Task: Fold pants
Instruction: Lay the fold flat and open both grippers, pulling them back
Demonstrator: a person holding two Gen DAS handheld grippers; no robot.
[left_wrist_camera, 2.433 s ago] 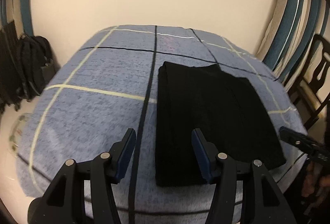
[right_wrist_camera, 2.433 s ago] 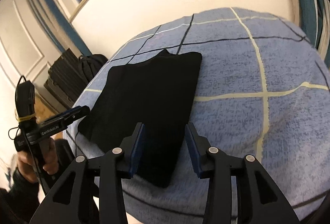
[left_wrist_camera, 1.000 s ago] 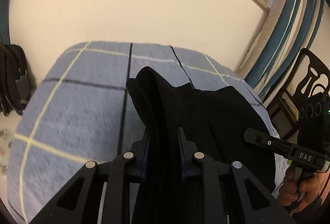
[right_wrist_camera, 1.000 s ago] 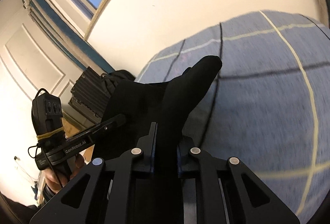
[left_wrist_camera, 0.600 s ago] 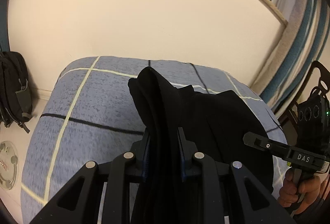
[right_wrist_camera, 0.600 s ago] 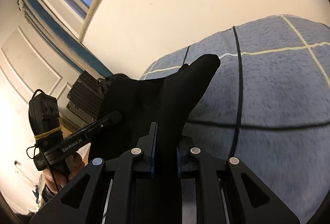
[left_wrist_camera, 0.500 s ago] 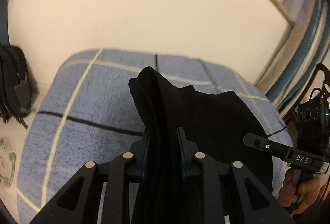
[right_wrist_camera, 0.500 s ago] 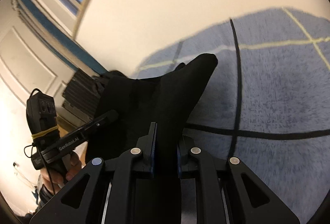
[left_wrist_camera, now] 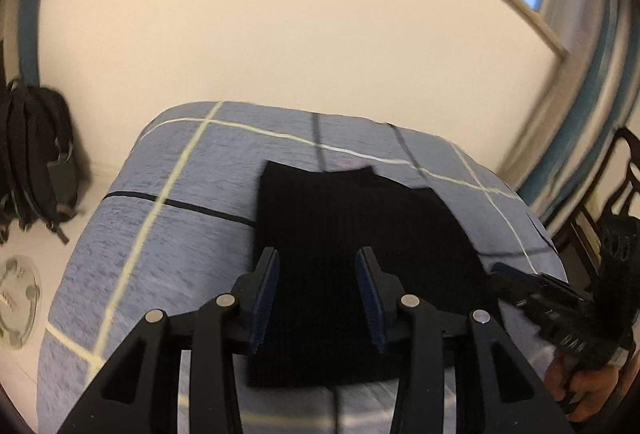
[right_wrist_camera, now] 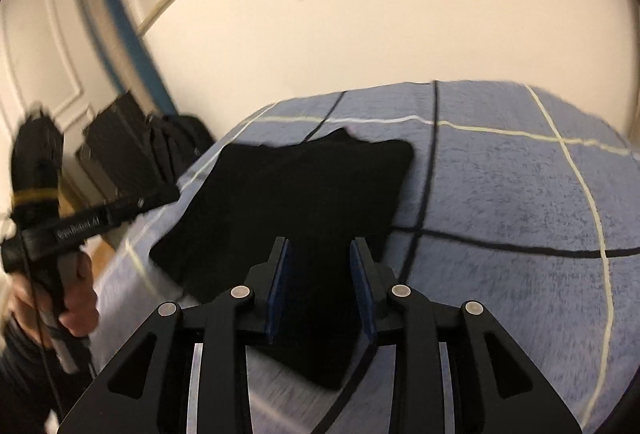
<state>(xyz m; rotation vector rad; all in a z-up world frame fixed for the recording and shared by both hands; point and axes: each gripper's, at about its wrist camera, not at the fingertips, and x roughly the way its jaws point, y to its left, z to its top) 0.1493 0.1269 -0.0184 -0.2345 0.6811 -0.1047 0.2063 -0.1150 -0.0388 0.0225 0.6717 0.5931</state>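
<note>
The black pants (left_wrist_camera: pixel 352 234) lie folded into a flat rectangle on the blue checked bed cover (left_wrist_camera: pixel 168 234). My left gripper (left_wrist_camera: pixel 318 258) hovers over their near left part, its jaws opening, pads apart from the cloth. In the right wrist view the same pants (right_wrist_camera: pixel 296 194) lie flat, and my right gripper (right_wrist_camera: pixel 320 248) stands over their near right corner, jaws opening, nothing pressed between them. Each view shows the other gripper at its edge, held in a hand: the right gripper (left_wrist_camera: pixel 500 276) and the left gripper (right_wrist_camera: pixel 160 196).
A cream wall rises behind the bed. A black backpack (left_wrist_camera: pixel 32 154) and a round scale (left_wrist_camera: pixel 16 302) sit on the floor at the left. A dark wooden chair (left_wrist_camera: pixel 600 194) and striped curtain stand at the right. Black cases (right_wrist_camera: pixel 120 154) lean by a white door.
Both grippers were shut on lifted folds of the pants; now both have let go and the pants lie flat, folded over, on the bed. Both views have drawn back slightly.
</note>
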